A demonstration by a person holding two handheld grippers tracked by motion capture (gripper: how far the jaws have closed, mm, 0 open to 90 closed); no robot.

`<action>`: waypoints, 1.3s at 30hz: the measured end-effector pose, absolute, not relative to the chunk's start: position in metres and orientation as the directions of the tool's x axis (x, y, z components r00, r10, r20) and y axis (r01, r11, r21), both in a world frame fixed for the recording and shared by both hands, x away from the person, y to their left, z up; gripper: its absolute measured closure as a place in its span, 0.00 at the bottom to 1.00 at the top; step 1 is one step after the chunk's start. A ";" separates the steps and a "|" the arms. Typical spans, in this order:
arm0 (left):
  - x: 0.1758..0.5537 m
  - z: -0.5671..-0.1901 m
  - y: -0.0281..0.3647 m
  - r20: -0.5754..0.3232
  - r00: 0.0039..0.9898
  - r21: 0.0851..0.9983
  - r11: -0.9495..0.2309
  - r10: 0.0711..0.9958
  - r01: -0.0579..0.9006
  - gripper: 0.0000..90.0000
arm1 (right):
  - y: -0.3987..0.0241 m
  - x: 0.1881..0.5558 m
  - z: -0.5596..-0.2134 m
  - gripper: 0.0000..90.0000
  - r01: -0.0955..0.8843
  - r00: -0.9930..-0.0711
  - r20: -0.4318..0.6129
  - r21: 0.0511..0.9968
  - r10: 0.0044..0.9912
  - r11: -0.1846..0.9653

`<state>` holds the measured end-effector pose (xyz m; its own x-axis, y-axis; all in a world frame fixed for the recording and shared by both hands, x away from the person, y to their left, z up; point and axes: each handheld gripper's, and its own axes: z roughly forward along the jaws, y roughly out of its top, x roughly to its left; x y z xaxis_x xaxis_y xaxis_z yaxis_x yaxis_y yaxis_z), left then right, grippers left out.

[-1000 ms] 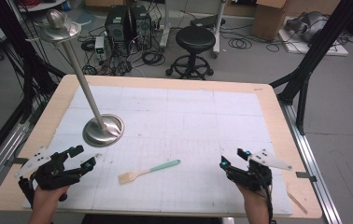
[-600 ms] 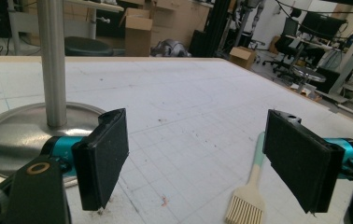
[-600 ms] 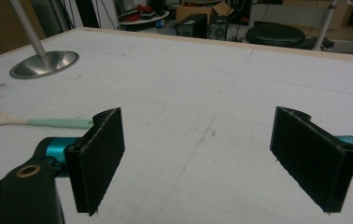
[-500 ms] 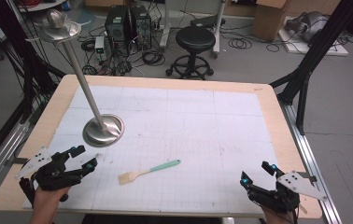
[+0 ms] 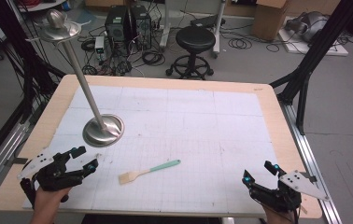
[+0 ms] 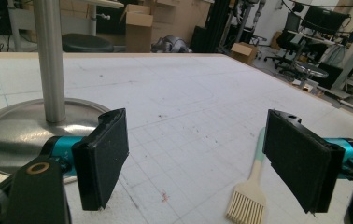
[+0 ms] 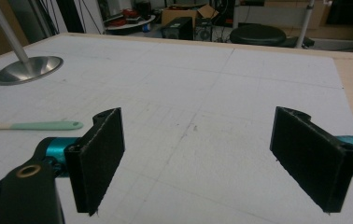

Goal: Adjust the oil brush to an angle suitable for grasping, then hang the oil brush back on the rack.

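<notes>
Left gripper view crops brush (image 6: 248, 196) handle behind claw (image 6: 202, 161)

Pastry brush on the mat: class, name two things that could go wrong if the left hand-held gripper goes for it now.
1. The pastry brush lies flat, so the left hand-held gripper, jaws open, might scrape the mat or nudge it away.
2. The metal stand rises close by; a wide swing could knock it.
</notes>
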<state>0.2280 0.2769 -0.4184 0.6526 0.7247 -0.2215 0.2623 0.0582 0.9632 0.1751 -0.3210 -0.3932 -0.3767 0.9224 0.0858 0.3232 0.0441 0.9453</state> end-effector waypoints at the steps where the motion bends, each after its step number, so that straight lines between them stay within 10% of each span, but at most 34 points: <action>1: 0.228 -0.419 0.276 -0.228 0.652 0.962 0.065 0.723 0.264 0.25 | -0.321 0.175 -0.394 0.18 0.327 -0.372 0.091 0.944 0.924 0.039; 39: 0.255 -0.400 0.218 -0.193 0.815 0.953 -0.094 0.547 0.288 0.32 | -0.324 0.173 -0.395 0.19 0.350 -0.373 0.127 0.937 0.919 0.012</action>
